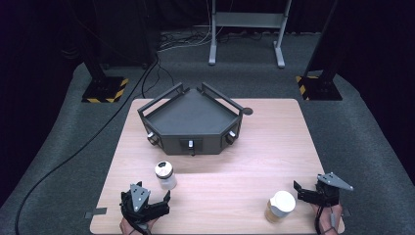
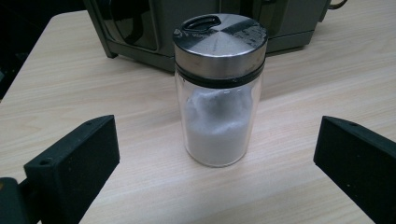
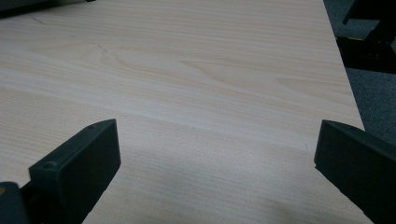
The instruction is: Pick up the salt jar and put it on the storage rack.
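Shaker: my glass jar [image 2: 218, 88] stands upright on the desk [image 1: 244, 161], about half full of white powder, topped with a brushed metal lid above a black band.
Place: near the desk's left front, in front of the dark tray [image 1: 191, 120].
Left claw [image 1: 155, 203]: wide open, holding nothing, just short of the jar.
Right claw [image 1: 306, 192]: spread wide, empty, beside a white-lidded jar [image 1: 281, 206].

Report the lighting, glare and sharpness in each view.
High view: table evenly lit, floor and backdrop dark, picture soft. Left gripper view: shaker jar sharp, glare on its metal lid, left gripper jaws soft at the edges. Right gripper view: broad shadow on the wood before the open right gripper, far grain slightly soft.
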### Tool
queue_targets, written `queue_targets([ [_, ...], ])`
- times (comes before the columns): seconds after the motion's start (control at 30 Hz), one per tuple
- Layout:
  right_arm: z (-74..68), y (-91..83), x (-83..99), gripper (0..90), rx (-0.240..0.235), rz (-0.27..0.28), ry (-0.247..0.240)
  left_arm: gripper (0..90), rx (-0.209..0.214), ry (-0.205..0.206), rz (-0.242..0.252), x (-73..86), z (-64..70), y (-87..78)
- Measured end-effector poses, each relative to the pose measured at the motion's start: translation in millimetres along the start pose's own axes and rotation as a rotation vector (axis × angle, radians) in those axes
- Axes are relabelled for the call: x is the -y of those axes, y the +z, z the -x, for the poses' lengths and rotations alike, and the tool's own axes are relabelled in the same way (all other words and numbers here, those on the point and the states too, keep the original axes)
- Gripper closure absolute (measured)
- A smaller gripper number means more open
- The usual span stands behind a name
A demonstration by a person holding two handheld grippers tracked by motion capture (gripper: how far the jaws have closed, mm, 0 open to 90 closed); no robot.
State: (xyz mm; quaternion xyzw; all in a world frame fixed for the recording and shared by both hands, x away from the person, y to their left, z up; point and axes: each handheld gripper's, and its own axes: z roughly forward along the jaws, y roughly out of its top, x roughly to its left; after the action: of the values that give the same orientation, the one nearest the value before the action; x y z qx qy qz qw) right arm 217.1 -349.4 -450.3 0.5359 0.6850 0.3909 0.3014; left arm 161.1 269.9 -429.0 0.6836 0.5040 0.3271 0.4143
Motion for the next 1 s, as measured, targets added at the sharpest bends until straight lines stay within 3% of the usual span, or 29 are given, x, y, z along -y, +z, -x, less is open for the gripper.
queue_targets([
  [1.0, 0.9, 0.1, -0.1, 0.0, -0.004, 0.000, 0.002, 0.2, 0.009, 0.030, -0.070, -12.1, 3.0, 43.2],
])
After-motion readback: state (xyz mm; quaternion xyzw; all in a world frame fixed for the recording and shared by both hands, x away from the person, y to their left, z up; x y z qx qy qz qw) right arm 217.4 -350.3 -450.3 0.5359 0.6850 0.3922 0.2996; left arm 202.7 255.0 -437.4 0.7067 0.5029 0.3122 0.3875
